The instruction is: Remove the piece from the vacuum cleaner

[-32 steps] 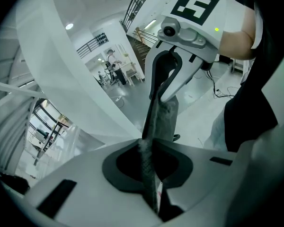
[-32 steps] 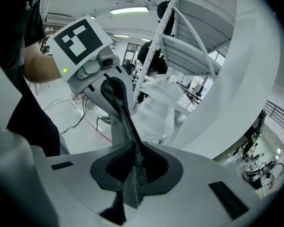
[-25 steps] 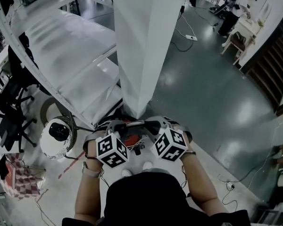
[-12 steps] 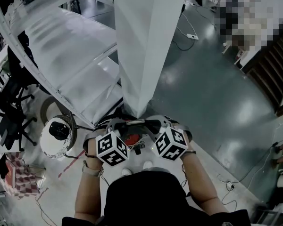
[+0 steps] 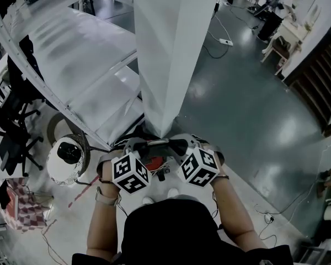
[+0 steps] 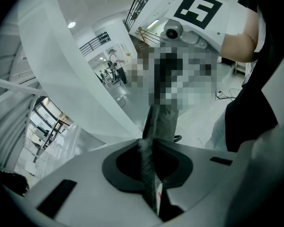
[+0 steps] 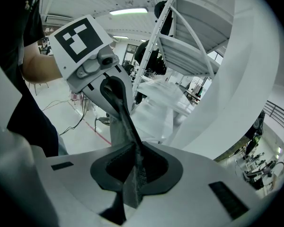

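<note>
In the head view both grippers are held close to the person's body, tips turned toward each other. My left gripper point(image 5: 137, 146) and my right gripper point(image 5: 179, 146) almost meet over a red round part point(image 5: 152, 162), mostly hidden beneath them. In the left gripper view the left gripper point(image 6: 158, 122) has its jaws pressed together with nothing between them. The right gripper point(image 7: 125, 126) looks the same in the right gripper view, shut and empty, facing the left gripper's marker cube point(image 7: 80, 39). A white round canister with a dark top point(image 5: 66, 160) sits on the floor to the left.
A tall white column point(image 5: 165, 54) rises just ahead of the grippers, with a white stair frame point(image 5: 71, 54) to its left. Black office chairs point(image 5: 11, 142) stand at the far left. Cables and a power strip point(image 5: 223, 43) lie on the dark floor. A person point(image 5: 276, 10) stands far back right.
</note>
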`<state>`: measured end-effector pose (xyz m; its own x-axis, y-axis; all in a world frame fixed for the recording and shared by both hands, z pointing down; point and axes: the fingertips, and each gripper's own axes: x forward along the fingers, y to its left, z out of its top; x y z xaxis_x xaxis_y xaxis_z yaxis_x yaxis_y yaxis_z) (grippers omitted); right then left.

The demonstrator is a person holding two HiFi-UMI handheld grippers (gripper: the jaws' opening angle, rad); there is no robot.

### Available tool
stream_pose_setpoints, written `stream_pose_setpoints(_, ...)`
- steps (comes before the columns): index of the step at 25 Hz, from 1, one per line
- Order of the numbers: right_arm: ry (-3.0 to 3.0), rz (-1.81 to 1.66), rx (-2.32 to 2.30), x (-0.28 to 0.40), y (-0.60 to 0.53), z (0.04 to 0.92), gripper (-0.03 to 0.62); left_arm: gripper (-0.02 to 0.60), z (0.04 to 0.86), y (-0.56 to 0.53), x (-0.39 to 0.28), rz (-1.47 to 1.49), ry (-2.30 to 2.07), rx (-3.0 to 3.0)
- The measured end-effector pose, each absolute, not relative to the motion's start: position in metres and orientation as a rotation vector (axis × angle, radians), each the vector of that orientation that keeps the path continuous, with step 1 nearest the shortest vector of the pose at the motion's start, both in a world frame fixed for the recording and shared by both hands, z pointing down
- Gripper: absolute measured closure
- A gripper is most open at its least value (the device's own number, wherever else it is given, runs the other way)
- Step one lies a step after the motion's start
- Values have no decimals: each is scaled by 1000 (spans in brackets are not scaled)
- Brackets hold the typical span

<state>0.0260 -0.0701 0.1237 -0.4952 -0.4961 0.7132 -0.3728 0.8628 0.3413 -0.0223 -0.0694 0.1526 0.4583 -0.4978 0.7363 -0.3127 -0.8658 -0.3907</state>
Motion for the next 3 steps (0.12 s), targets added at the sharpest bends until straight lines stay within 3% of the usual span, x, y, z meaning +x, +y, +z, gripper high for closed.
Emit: stream_pose_setpoints(3, -2150, -174, 628, 28, -73, 126, 529, 538, 154, -72, -21, -1367, 708, -2507)
